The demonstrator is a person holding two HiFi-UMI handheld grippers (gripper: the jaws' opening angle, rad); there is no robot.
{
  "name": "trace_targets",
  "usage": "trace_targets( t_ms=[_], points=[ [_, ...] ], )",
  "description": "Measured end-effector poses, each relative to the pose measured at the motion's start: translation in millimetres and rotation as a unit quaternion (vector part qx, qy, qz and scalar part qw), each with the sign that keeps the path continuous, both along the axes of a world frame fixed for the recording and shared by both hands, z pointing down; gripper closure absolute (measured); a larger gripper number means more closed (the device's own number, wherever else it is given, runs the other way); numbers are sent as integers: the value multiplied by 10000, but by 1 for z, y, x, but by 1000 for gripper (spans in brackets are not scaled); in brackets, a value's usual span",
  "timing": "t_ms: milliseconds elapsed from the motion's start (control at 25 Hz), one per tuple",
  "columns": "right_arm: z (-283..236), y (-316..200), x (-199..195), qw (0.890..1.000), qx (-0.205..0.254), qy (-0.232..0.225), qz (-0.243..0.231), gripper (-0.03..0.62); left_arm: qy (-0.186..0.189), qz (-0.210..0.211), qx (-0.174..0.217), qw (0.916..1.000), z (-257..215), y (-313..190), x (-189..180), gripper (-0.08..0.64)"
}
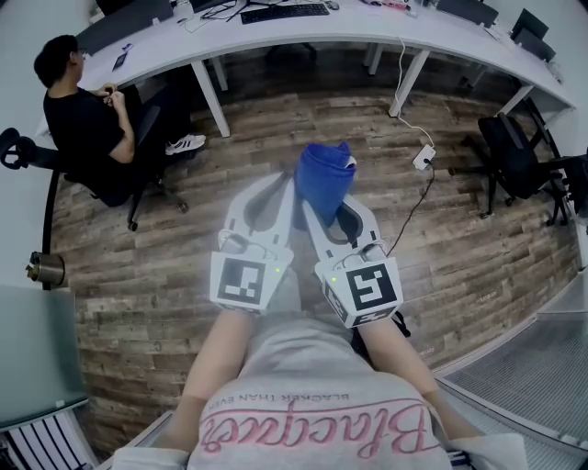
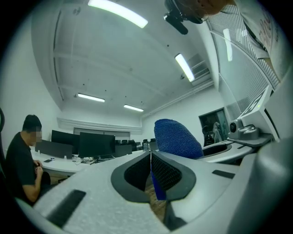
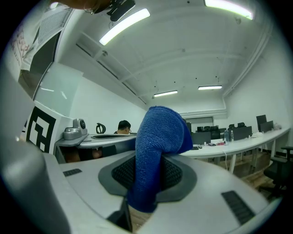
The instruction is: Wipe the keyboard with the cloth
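Your right tool (image 3: pixel 147 180) pinches the soft, limp cloth (image 3: pixel 158 132) at its bunched middle; left tool (image 2: pixel 150 171) is pressed together, empty.

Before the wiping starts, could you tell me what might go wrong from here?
The cloth bulges in a wad beyond the right claw, pinched at one part only, so it might slip out or wipe unevenly. The keyboard lies on the far desk, and a power strip with its cable lies on the floor on the way; you could trip.
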State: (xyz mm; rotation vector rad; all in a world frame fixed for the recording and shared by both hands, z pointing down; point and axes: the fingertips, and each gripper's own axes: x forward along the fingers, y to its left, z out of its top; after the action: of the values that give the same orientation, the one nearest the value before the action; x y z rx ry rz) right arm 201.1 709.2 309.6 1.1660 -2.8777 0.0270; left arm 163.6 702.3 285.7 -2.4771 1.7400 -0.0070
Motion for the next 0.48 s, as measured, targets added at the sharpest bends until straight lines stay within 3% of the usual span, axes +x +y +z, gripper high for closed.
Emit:
trace_targets(
  t_ms=[480],
  points=[
    [0,-122,-59,10000,-4,30,32,494,124,223,-23,9997,2,-126,-58,554]
  ],
)
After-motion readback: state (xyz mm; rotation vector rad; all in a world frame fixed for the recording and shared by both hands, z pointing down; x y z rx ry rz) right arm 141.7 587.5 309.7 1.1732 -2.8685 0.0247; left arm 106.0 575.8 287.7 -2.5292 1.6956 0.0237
